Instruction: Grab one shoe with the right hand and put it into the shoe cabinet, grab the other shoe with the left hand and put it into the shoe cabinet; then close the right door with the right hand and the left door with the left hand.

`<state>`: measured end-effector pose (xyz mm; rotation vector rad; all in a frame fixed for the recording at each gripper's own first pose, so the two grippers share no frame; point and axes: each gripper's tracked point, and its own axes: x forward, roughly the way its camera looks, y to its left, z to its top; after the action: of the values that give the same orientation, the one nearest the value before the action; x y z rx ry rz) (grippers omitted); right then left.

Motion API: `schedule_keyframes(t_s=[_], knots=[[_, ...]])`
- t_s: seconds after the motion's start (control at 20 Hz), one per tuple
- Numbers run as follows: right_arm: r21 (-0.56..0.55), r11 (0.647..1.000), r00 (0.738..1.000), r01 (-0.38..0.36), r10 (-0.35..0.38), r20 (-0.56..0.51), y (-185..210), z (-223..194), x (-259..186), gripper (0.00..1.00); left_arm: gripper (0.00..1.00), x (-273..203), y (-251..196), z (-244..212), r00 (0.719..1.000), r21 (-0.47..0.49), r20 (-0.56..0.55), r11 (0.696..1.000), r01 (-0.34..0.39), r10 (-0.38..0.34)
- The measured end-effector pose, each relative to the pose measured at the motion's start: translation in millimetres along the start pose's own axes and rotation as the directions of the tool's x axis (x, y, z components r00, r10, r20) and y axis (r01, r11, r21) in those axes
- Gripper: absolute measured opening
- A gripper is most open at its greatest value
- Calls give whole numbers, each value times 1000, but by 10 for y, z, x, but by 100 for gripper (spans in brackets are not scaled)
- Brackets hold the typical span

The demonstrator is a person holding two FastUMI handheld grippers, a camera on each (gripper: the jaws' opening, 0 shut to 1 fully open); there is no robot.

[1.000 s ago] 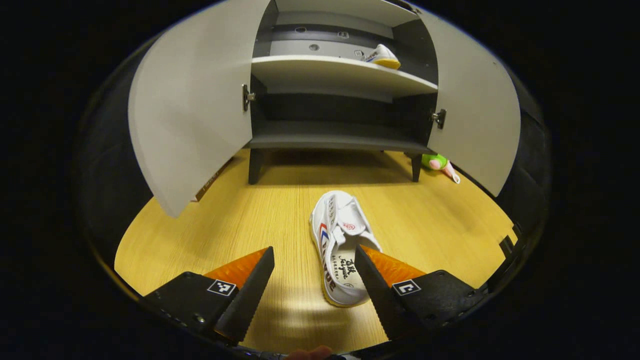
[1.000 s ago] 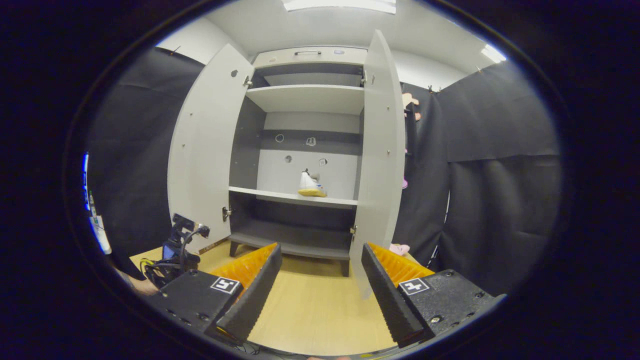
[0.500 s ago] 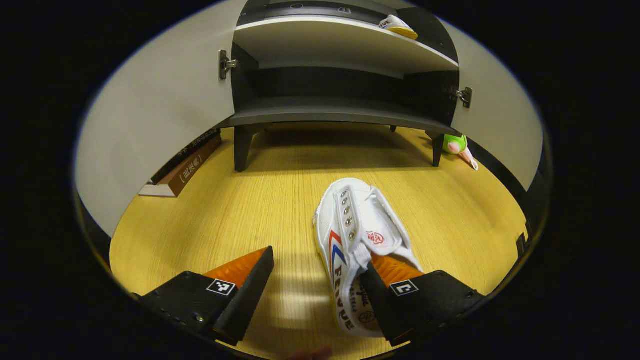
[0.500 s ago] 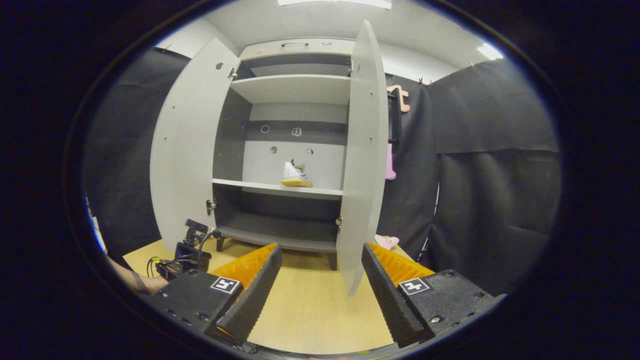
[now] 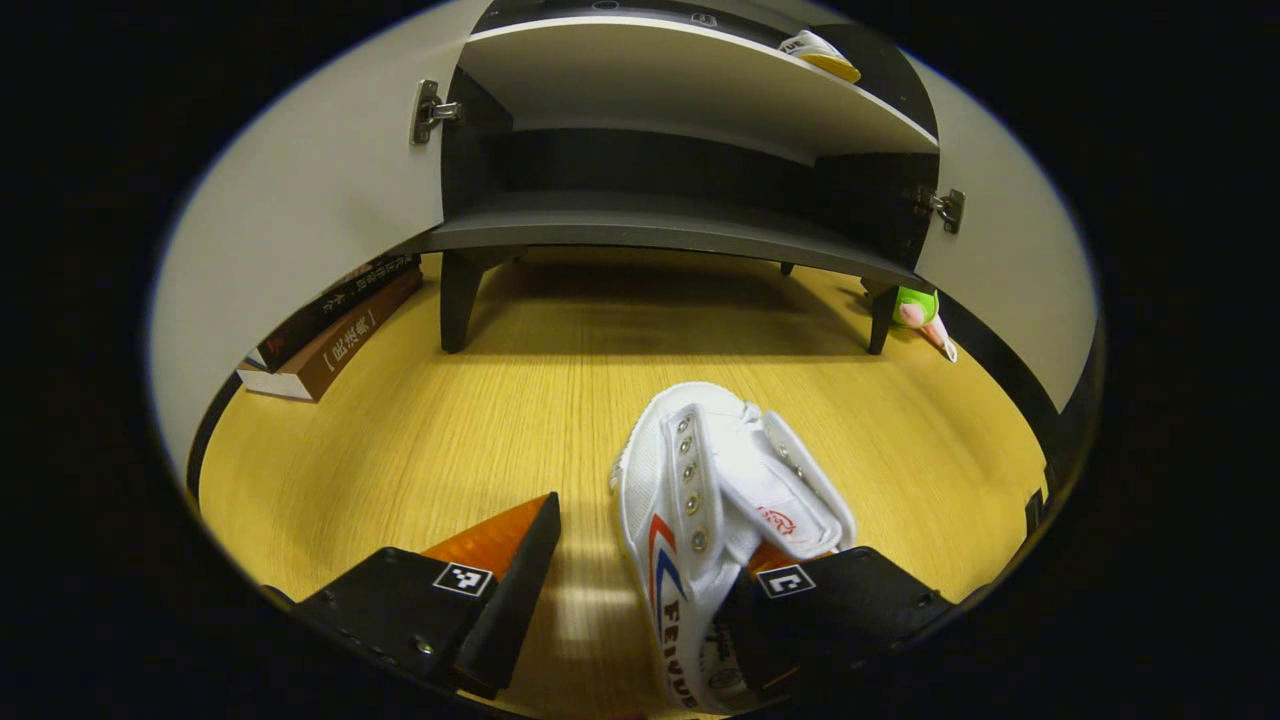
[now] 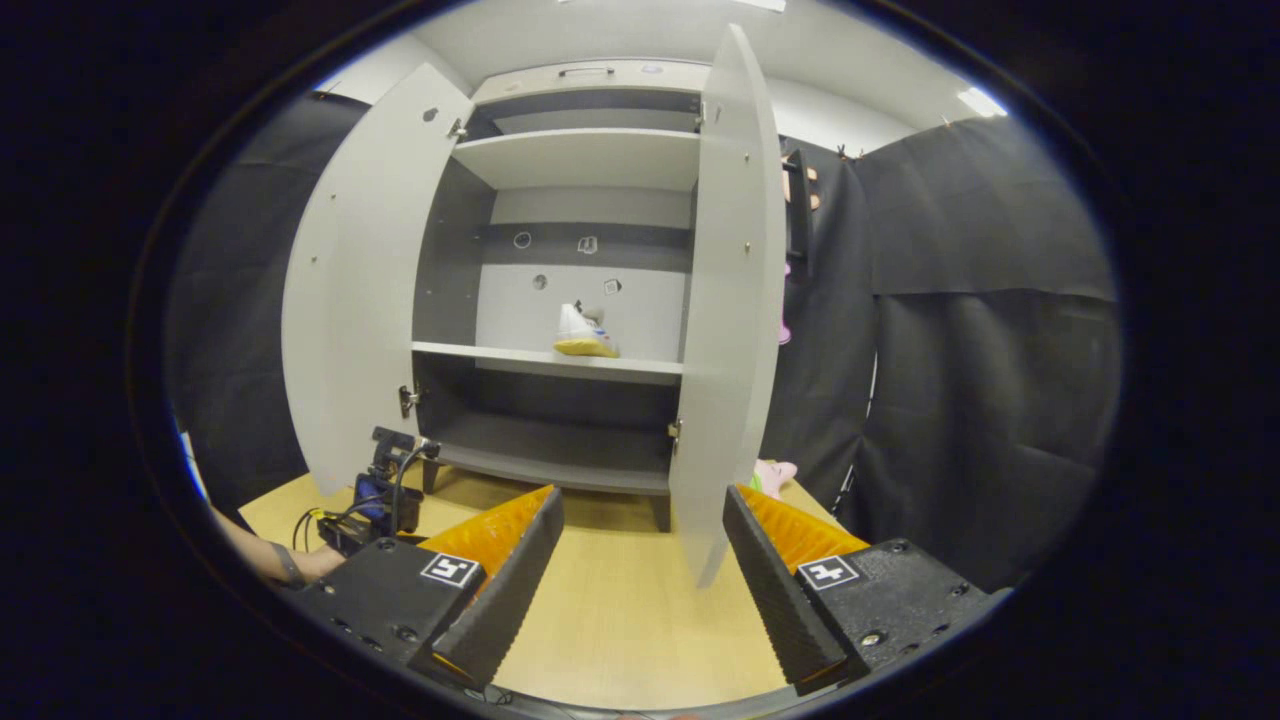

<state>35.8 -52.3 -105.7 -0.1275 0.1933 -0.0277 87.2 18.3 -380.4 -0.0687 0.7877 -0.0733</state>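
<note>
A white shoe point(image 5: 720, 490) with red and blue stripes lies on the wooden floor point(image 5: 480, 420), toe toward the cabinet. My left gripper point(image 5: 650, 530) is open and straddles the shoe's left side wall. One finger point(image 5: 510, 570) is on the floor outside; the other sits inside the shoe's opening, mostly hidden. The other shoe point(image 5: 822, 50) stands on the cabinet's middle shelf point(image 5: 680, 90); the right gripper view shows that shoe point(image 6: 585, 335) too. My right gripper point(image 6: 640, 500) is open and holds nothing, well back from the shoe cabinet point(image 6: 560, 400).
Both cabinet doors stand open: the left door point(image 6: 350, 290) and the right door point(image 6: 735, 300), edge-on. Books point(image 5: 330, 330) lie by the left door. A green toy point(image 5: 915, 310) lies by the cabinet's right leg. A hand holds the left gripper point(image 6: 375, 495) low on the left.
My left gripper has moved forward and down onto the shoe, and one finger has slid into its opening. The right gripper's view has shifted slightly; it stays open.
</note>
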Motion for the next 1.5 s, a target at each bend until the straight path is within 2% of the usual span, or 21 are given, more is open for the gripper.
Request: schedule_keyframes(t_s=[0.1, 0.15, 0.2, 0.25, 0.3, 0.45, 0.55, 0.65, 0.8, 0.95, 1.05, 1.15, 1.25, 1.4, 1.5], knots=[[0, 1000, 1000, -6, 6, 6, 31, 28, 20, 100, 63, 24, -50, 37, 1000, 7, 23, 1000, -7, 6], [-1, 1000, 1000, -6, 6, 9, 53, 39, 36, 100, 38, 23, 5, 63, 998, 29, 44, 999, -42, 40], [-2, 1000, 1000, -6, 6, 12, 61, 56, 52, 100, 30, 38, 48, 64, 996, 48, 54, 996, -73, 70], [-2, 1000, 1000, -5, 5, 15, 65, 63, 61, 100, 11, 51, 56, 61, 996, 43, 59, 996, -75, 72], [-3, 1000, 1000, -6, 6, 17, 70, 75, 65, 100, 4, 65, 51, 53, 996, 31, 65, 997, -69, 67], [-10, 1000, 1000, -7, 7, 17, 85, 71, 90, 100, 0, -112, 54, 125, 994, 35, 93, 997, -67, 63], [-15, 1000, 1000, -12, 12, 15, 105, 71, 115, 100, 0, -446, -22, 414, 981, 48, 184, 997, -66, 56], [-13, 1000, 999, -26, 26, 18, 150, 83, 135, 100, 0, -868, -68, 772, 962, 11, 266, 998, -67, 61], [-12, 999, 998, -45, 46, 37, 230, 144, 165, 100, 0, -1417, -71, 1454, 921, -37, 389, 999, -17, 31], [-13, 996, 995, -87, 87, 48, 342, 196, 162, 100, 0, -1713, 6, 2192, 869, -29, 494, 999, -23, 35], [-23, 995, 993, -101, 102, 64, 390, 247, 152, 100, 0, -1673, 14, 2657, 848, -51, 529, 999, -12, 37], [-32, 993, 991, -111, 113, 74, 425, 278, 139, 100, 0, -1629, 101, 3081, 840, -63, 537, 997, -50, 76], [-35, 992, 989, -117, 120, 81, 449, 299, 122, 100, 0, -1365, 201, 3518, 855, -100, 496, 988, -114, 149], [-32, 993, 990, -111, 113, 83, 418, 304, 105, 100, 0, -931, 296, 3963, 875, -123, 446, 981, -150, 190], [-31, 994, 992, -102, 104, 78, 378, 297, 99, 100, 0, -668, 373, 4201, 879, -101, 420, 974, -205, 228]])
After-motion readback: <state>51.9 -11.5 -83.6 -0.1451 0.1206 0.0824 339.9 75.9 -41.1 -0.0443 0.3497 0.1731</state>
